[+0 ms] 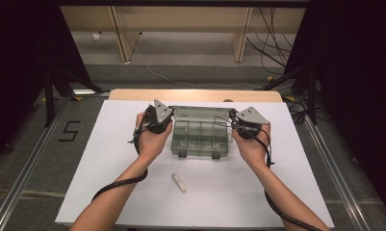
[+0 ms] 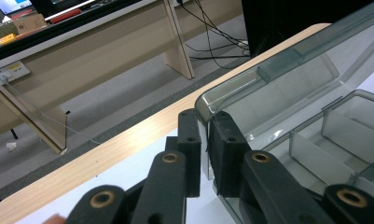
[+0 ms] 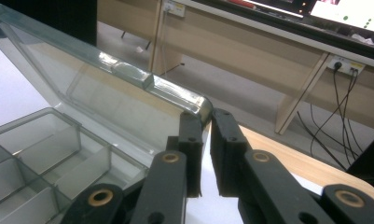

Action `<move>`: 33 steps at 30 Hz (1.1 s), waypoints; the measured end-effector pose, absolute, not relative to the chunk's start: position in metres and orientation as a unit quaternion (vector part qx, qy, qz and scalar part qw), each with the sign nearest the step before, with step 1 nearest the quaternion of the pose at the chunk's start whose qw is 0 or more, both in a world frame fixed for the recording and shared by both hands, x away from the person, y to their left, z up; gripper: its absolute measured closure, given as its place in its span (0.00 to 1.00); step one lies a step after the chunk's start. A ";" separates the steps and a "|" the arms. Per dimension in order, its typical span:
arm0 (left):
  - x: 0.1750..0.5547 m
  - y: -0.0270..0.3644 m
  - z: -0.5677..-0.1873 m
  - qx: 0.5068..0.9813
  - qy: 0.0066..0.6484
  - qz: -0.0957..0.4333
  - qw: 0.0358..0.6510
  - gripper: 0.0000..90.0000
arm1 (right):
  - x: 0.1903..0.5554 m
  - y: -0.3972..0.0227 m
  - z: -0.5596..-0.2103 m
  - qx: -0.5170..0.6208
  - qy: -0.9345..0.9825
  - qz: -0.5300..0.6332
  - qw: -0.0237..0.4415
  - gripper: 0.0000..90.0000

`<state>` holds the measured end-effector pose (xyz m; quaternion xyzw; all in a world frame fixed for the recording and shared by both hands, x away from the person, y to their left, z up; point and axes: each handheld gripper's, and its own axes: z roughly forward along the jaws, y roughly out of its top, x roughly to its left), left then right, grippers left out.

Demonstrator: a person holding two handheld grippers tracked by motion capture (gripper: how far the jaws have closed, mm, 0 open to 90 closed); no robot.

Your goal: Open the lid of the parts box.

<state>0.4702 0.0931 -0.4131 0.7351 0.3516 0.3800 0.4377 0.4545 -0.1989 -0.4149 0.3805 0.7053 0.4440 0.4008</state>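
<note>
A clear grey plastic compartment box sits at the middle of the white table top, its lid raised at the far side. My left gripper is at the lid's left corner. In the left gripper view the gripper is shut on the lid's corner edge. My right gripper is at the lid's right corner, and in the right gripper view it is shut on the lid's rim there. The empty compartments lie below the lid.
A small white stick-shaped object lies on the table in front of the box, between my forearms. The table's wooden far edge is just behind the lid. Beyond it are floor cables and wooden desk legs.
</note>
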 end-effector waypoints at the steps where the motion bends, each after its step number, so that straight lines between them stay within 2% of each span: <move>1: 0.471 0.093 -0.413 0.734 0.353 0.380 0.438 0.92 | 0.455 -0.199 -0.415 0.384 0.705 0.445 0.397 0.94; 33: 0.482 0.092 -0.409 0.733 0.365 0.371 0.437 0.92 | 0.466 -0.198 -0.410 0.405 0.697 0.450 0.383 0.94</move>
